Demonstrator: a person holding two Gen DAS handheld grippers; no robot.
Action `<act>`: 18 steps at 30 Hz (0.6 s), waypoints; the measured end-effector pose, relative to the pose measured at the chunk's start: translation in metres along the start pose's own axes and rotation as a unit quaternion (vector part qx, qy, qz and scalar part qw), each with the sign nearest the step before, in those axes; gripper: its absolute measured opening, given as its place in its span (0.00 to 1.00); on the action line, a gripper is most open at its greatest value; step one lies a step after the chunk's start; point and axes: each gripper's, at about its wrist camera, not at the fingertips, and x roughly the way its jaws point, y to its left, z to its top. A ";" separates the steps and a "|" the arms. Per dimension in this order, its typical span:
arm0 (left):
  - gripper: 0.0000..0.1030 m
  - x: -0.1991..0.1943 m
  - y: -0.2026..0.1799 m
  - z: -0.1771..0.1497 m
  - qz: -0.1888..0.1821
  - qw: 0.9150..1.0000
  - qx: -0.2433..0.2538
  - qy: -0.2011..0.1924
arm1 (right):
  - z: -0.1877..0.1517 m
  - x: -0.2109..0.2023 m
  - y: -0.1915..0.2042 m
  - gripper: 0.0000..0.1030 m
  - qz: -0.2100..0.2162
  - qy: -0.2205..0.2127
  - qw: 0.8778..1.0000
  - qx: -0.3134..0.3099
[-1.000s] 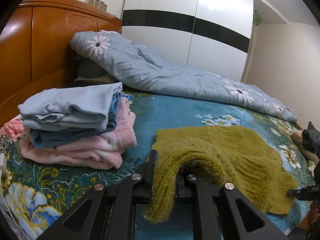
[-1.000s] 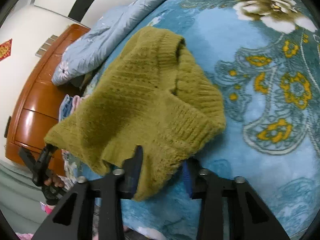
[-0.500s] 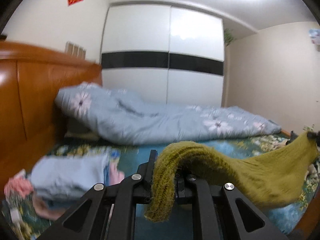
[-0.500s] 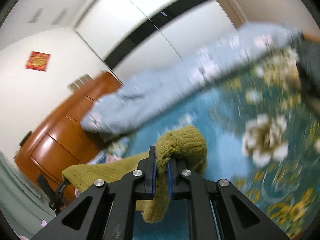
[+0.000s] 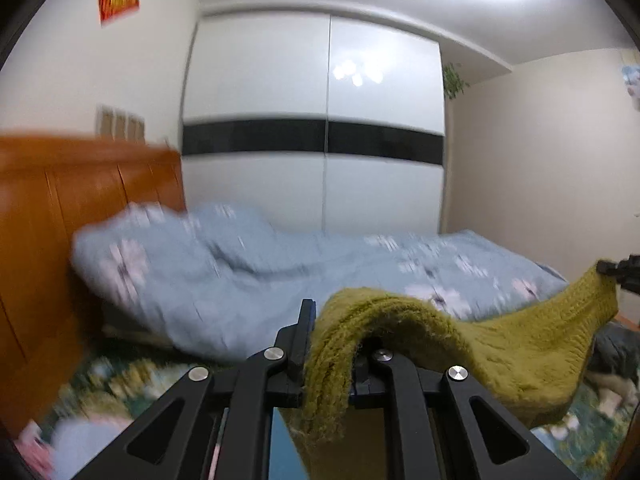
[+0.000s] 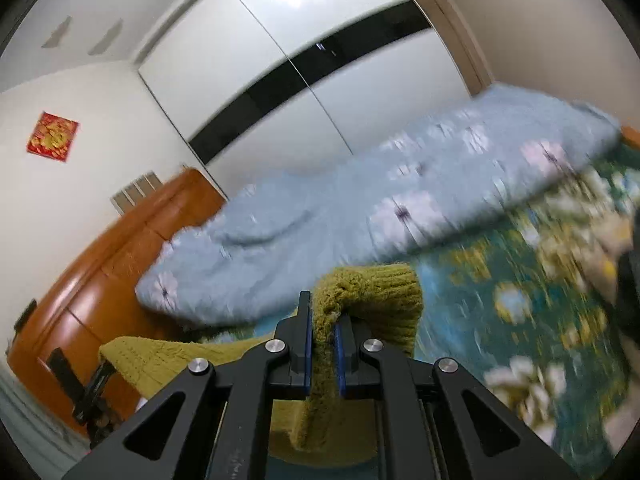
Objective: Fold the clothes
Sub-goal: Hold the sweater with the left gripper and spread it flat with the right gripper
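Sagging between both grippers: fuzzy olive knit sweater (image 5: 520,344).

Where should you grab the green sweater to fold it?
By its two end edges, one from each side, as now: the left gripper and right gripper each pinch an edge of the sweater, so it hangs stretched between them above the bed.

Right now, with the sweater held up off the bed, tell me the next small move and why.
Probably lower both grippers together to lay the sweater flat on the bed. The left gripper and right gripper each pinch an edge, and the knit sags between them in the air, so it cannot be folded until it rests spread out.
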 end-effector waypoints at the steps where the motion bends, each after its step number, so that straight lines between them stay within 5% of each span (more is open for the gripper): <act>1: 0.13 -0.011 -0.001 0.006 0.008 1.000 0.015 -0.016 | 0.007 0.002 0.003 0.09 0.005 -0.006 1.000 -0.007; 6: 0.13 -0.062 -0.005 0.020 0.044 0.993 0.079 -0.078 | 0.045 0.014 0.018 0.09 0.031 -0.038 0.998 -0.042; 8: 0.13 -0.068 -0.003 -0.007 0.039 0.994 0.086 -0.057 | 0.056 0.020 0.020 0.09 0.037 -0.045 0.997 -0.053; 11: 0.13 -0.061 -0.006 -0.071 0.018 0.997 0.079 0.002 | 0.021 0.050 -0.020 0.09 -0.001 0.032 0.999 -0.029; 18: 0.13 -0.049 -0.017 -0.214 -0.019 0.988 0.027 0.152 | -0.102 0.096 -0.120 0.09 -0.070 0.193 0.978 0.032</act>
